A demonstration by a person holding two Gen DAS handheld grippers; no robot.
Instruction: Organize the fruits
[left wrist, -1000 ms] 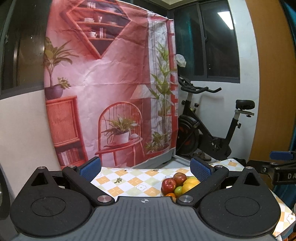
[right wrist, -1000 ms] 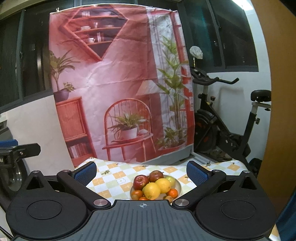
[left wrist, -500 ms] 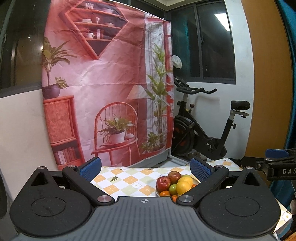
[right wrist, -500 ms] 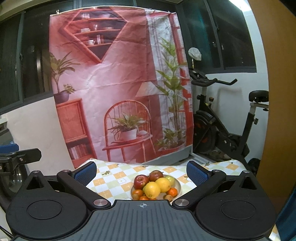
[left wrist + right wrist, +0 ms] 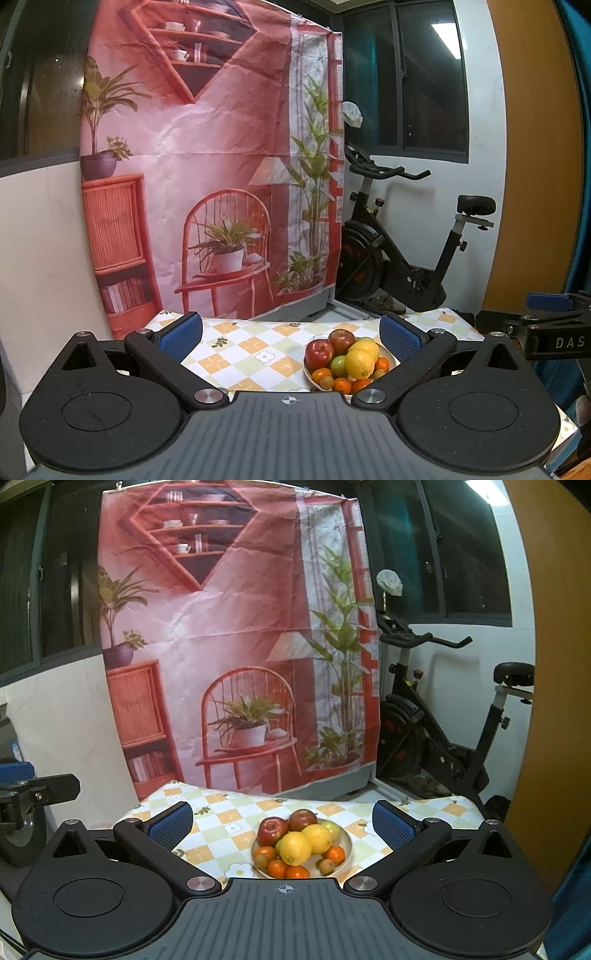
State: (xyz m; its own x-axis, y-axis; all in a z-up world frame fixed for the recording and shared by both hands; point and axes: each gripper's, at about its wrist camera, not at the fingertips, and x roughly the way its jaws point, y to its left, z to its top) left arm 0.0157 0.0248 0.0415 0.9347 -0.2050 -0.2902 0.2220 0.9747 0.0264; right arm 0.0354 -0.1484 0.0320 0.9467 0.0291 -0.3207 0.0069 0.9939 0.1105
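Note:
A pale bowl (image 5: 347,840) heaped with fruit sits on a checkered tablecloth (image 5: 218,821). It holds two red apples (image 5: 272,830), two lemons (image 5: 295,848), green fruit, several small oranges (image 5: 335,853) and small brown fruits. In the left wrist view the same bowl (image 5: 392,359) lies right of centre, near the right finger. My left gripper (image 5: 290,334) is open and empty, held above and short of the table. My right gripper (image 5: 282,821) is open and empty, with the bowl centred between its fingers, farther ahead.
A pink printed backdrop (image 5: 236,646) hangs behind the table. An exercise bike (image 5: 439,731) stands at the right by a white wall. An orange-brown panel (image 5: 554,701) borders the far right. Each gripper shows at the edge of the other's view (image 5: 554,325).
Both views have tilted down and come a little closer, so more of the tablecloth and bowl shows. In the left wrist view the bowl has shifted left. Both grippers have stayed open.

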